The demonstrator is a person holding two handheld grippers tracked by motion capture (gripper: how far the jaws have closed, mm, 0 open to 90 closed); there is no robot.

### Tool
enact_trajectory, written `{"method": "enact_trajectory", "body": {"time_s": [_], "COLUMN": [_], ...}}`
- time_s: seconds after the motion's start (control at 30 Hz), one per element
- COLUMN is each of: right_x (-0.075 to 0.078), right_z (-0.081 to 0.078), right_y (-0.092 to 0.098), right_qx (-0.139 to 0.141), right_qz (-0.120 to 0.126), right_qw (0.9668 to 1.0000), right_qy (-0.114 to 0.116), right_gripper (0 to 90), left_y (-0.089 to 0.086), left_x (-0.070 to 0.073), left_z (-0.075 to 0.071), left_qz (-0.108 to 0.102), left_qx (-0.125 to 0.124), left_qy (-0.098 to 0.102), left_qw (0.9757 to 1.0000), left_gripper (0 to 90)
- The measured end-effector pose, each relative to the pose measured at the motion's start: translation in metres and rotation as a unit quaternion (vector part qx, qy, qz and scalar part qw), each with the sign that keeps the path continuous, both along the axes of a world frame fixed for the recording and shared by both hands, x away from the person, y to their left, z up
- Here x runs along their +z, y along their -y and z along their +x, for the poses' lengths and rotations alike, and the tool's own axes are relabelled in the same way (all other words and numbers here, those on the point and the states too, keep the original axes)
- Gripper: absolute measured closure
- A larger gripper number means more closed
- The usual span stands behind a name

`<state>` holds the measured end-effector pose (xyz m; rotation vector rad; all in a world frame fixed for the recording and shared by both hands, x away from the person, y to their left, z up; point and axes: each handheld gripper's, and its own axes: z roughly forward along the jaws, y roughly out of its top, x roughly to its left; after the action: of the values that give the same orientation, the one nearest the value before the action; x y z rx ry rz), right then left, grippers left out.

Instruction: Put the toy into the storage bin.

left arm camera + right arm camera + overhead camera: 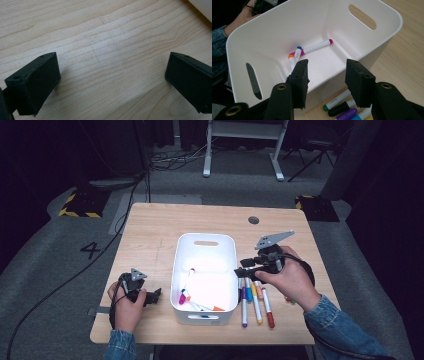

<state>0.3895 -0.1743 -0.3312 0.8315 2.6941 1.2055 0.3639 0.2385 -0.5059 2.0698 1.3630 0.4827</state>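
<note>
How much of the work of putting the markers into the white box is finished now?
Done: a few markers already lie in the white box. In hand: nothing; the right tool is open and empty above the box edge. Left: a row of markers on the table beside the box.

The left hand [126, 306] rests near the counter's [150, 227] front left corner, wrapped around the left tongs [154, 296], which lie low over the wood and point toward the right edge. Their jaws stand wide apart with nothing between them. The right hand [287, 280] is raised over the right half of the counter, forearm in a denim sleeve coming in from the front right corner. The right tongs [241, 270] point left, jaws partly open and empty.
</note>
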Motion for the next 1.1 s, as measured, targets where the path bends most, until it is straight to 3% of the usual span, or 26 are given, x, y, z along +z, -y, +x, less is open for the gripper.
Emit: {"method": "enact_trajectory", "body": {"time_s": [0.43, 0.67, 0.87, 1.1], "right_x": [-0.005, -0.014, -0.020, -0.041], "right_z": [0.014, 0.022, 0.028, 0.036], "right_y": [0.055, 0.084, 0.102, 0.115], "right_qx": [-0.065, -0.093, -0.121, -0.141], "right_qz": [-0.028, -0.069, -0.080, -0.109], "right_qw": [0.9975, 0.9932, 0.9893, 0.9837], "right_qy": [0.005, 0.000, -0.008, -0.017], "right_gripper": [55.2, 62.4, 64.6, 65.5], "left_y": [0.000, 0.000, 0.000, 0.000], "left_x": [0.000, 0.000, 0.000, 0.000], "left_z": [0.000, 0.000, 0.000, 0.000], "left_qz": [0.000, 0.000, 0.000, 0.001], "left_qx": [0.000, -0.001, 0.000, -0.001], "left_qy": [0.000, 0.000, 0.000, 0.000], "left_qw": [1.0000, 1.0000, 1.0000, 1.0000], "left_gripper": [0.0, 0.0, 0.0, 0.0]}}
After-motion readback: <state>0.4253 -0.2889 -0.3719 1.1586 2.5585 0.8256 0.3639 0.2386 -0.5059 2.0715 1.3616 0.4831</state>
